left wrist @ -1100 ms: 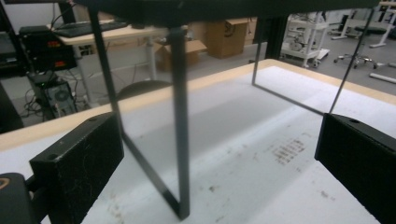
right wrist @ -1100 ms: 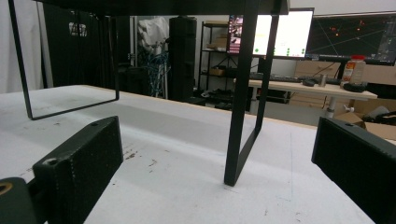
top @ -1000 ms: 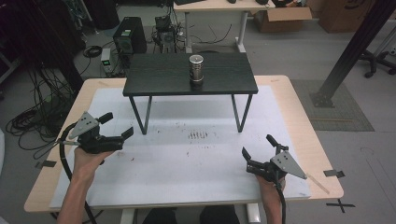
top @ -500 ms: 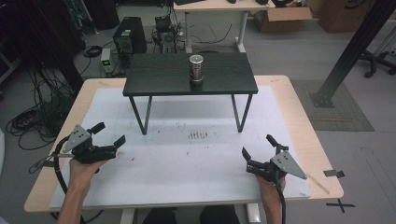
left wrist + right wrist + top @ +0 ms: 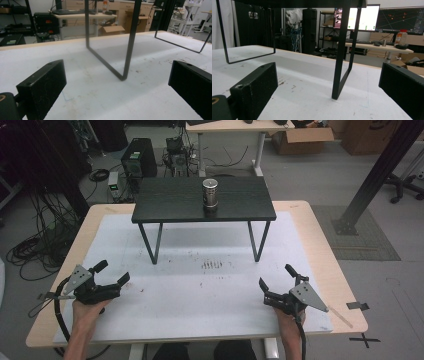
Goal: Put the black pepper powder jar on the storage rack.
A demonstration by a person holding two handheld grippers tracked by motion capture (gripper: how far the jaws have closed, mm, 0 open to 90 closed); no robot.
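A person's 2 forearms came in from the near edge of the bench (image 5: 320,245), a pale wooden top covered by a white sheet (image 5: 200,290) with a few dark scuff marks near its middle. Each hand held 1 hand-held gripper, and both rested low over the sheet, well apart from each other.

The left hand-held gripper (image 5: 111,274) sat near the left edge of the sheet, its jaws spread wide with nothing between them. In the left gripper view the same left hand-held gripper (image 5: 117,82) showed 2 black jaws far apart over bare sheet, looking toward a thin black leg frame (image 5: 130,42).

The right hand-held gripper (image 5: 276,277) sat near the right front corner, also released, jaws parted and empty. The right gripper view showed it (image 5: 327,87) aimed at another black leg (image 5: 340,57), with monitors lit in the background.

At the far side of the sheet stood a small black table (image 5: 200,202) on thin metal legs. On its top, right of middle, stood an upright metal cylinder (image 5: 210,193), dull silver with a darker lid. It was well apart from both hand-held grippers. Beyond the bench lay cables and computer equipment on the floor.
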